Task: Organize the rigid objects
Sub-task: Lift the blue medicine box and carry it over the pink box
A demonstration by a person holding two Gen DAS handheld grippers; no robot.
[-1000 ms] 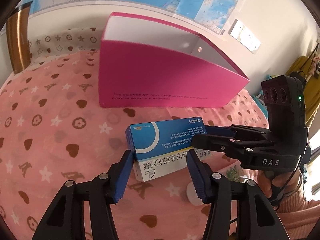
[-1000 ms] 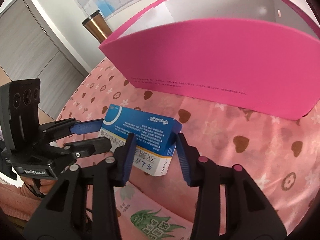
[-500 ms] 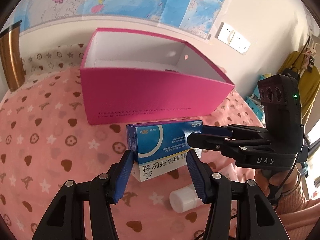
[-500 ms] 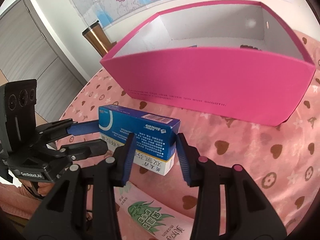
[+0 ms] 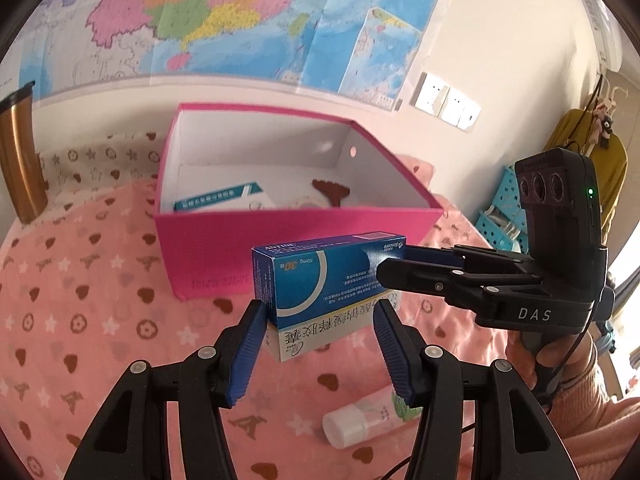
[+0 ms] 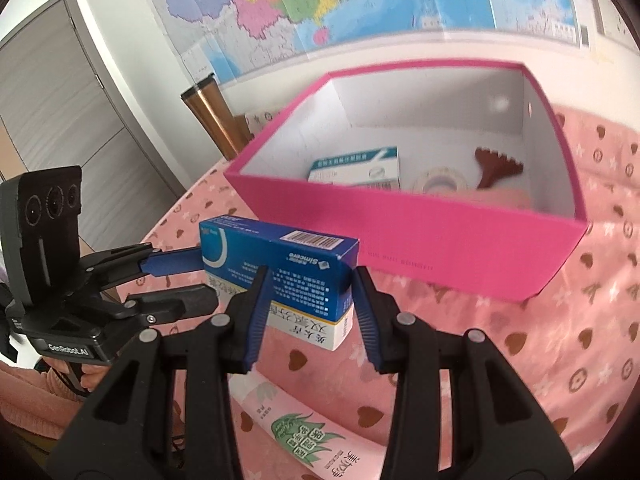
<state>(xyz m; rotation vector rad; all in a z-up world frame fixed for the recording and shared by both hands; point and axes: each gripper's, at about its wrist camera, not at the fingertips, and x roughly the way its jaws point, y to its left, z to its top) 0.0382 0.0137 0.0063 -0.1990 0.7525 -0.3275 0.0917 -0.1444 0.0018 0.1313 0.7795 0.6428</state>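
A blue and white medicine box [image 5: 320, 280] hangs in the air above the pink bedspread, just in front of an open pink storage box [image 5: 296, 248]. My left gripper [image 5: 320, 332] is shut on one end of it, and my right gripper [image 5: 394, 270] comes in from the right, shut on the other end. In the right wrist view the same medicine box [image 6: 280, 264] sits between the pads of my right gripper [image 6: 310, 304], with my left gripper [image 6: 196, 276] clamping its far end. The pink storage box [image 6: 440, 240] holds a teal and white carton [image 6: 356, 166], a tape roll [image 6: 440, 182] and a brown comb-like piece [image 6: 498, 166].
A white-capped tube [image 5: 360, 420] with a green plant print [image 6: 304, 432] lies on the bedspread under the grippers. A copper tumbler [image 5: 20, 152] stands at the back left by the wall. A blue basket [image 5: 504, 216] sits off the bed at the right.
Both grippers have risen with the medicine box held between them. The view now looks down into the pink storage box, so its contents show.
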